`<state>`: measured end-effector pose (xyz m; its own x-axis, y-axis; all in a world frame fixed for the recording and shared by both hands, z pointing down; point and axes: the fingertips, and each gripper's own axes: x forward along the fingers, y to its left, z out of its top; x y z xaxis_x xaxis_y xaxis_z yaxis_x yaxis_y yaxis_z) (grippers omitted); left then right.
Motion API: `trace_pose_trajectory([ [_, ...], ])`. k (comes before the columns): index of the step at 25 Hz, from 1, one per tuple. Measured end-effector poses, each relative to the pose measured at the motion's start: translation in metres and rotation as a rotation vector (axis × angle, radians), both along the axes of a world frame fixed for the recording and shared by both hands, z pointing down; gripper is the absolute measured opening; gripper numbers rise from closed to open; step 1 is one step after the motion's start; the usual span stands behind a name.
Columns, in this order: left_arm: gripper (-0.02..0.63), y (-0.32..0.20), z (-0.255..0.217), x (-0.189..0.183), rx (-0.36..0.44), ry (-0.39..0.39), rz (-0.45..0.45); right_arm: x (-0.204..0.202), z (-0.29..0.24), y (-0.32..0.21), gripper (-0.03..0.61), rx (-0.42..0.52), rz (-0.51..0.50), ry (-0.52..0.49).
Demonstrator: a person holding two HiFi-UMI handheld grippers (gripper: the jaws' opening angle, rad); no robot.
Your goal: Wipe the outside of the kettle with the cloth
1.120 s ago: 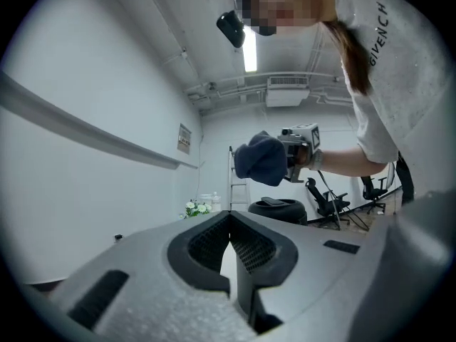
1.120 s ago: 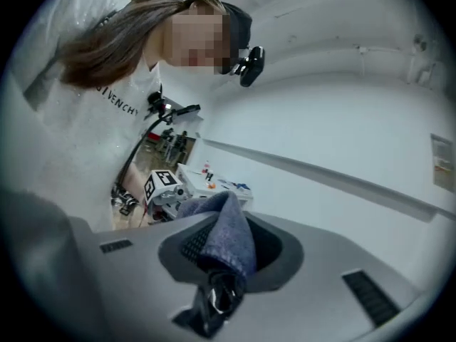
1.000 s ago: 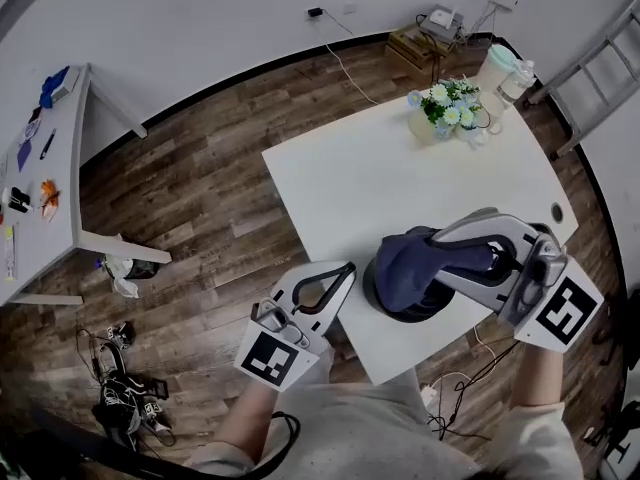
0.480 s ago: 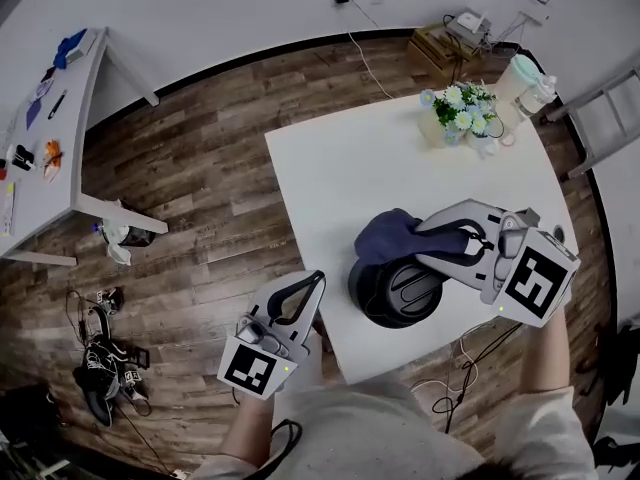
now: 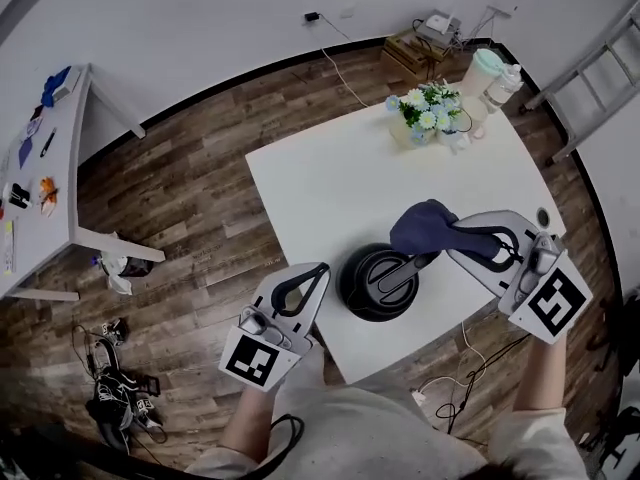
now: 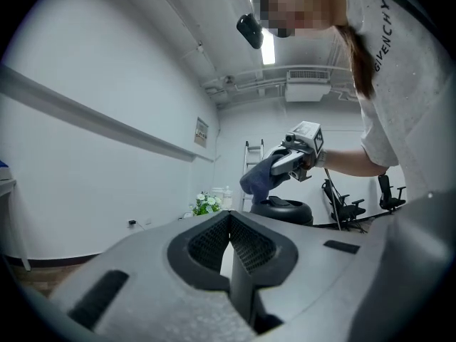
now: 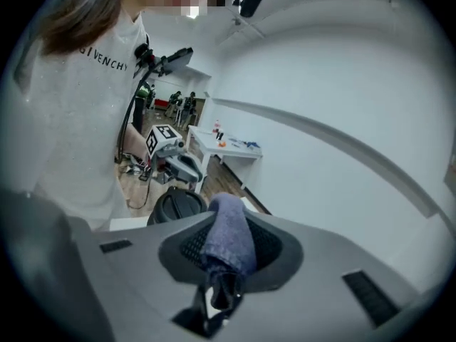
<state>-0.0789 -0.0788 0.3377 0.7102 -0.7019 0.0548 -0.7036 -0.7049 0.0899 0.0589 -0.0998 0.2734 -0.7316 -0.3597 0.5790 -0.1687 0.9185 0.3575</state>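
White table (image 5: pixel 330 178) over wood floor (image 5: pixel 200 208); black kettle (image 5: pixel 377 281) near front edge. Right gripper (image 5: pixel 455 240) clamped on blue cloth (image 5: pixel 428 230), just beside kettle's far right. Left gripper (image 5: pixel 312 276) closed, empty, beside table's front-left edge.

Soft cloth (image 5: pixel 425 230), glossy plastic kettle (image 5: pixel 372 286)
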Motion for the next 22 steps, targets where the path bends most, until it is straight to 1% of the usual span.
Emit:
trace_pose_trajectory([
  [2, 0.003, 0.0, -0.007, 0.002, 0.013, 0.006, 0.03, -0.01, -0.031, 0.011, 0.064, 0.055, 0.034, -0.156],
  [3, 0.003, 0.0, -0.011, 0.004, 0.018, 0.011, 0.044, -0.021, -0.046, 0.02, 0.064, 0.073, 0.018, -0.235],
  [4, 0.003, -0.001, -0.014, 0.005, 0.021, 0.014, 0.053, -0.033, -0.057, 0.03, 0.064, 0.079, -0.015, -0.295],
  [6, 0.003, -0.004, -0.016, 0.004, 0.019, 0.016, 0.053, -0.058, -0.06, 0.05, 0.064, 0.054, -0.1, -0.354],
  [7, 0.003, -0.007, -0.016, 0.003, 0.02, 0.014, 0.045, -0.068, -0.053, 0.057, 0.064, 0.034, -0.138, -0.352],
  [8, 0.003, -0.009, -0.015, 0.001, 0.027, 0.01, 0.037, -0.075, -0.041, 0.063, 0.064, 0.015, -0.164, -0.327],
  [9, 0.003, -0.01, -0.014, 0.0, 0.04, 0.004, 0.03, -0.077, -0.025, 0.065, 0.064, -0.001, -0.175, -0.279],
  [11, 0.003, -0.007, -0.009, -0.001, 0.053, -0.01, 0.022, -0.07, 0.002, 0.065, 0.064, -0.023, -0.157, -0.187],
  [12, 0.003, -0.004, -0.007, 0.0, 0.048, -0.018, 0.018, -0.063, 0.008, 0.062, 0.064, -0.032, -0.137, -0.177],
  [16, 0.003, -0.001, -0.002, 0.002, 0.037, -0.045, -0.018, -0.027, 0.011, 0.042, 0.064, -0.036, -0.06, -0.203],
  [19, 0.004, -0.001, -0.006, 0.008, 0.022, -0.028, -0.058, -0.001, 0.015, 0.03, 0.064, -0.039, -0.024, -0.197],
  [21, 0.003, 0.0, -0.008, 0.016, 0.002, -0.011, -0.076, 0.011, 0.017, 0.026, 0.064, -0.044, -0.011, -0.199],
  [22, 0.003, 0.0, -0.009, 0.019, 0.005, -0.013, -0.081, 0.016, 0.018, 0.024, 0.064, -0.044, -0.005, -0.201],
])
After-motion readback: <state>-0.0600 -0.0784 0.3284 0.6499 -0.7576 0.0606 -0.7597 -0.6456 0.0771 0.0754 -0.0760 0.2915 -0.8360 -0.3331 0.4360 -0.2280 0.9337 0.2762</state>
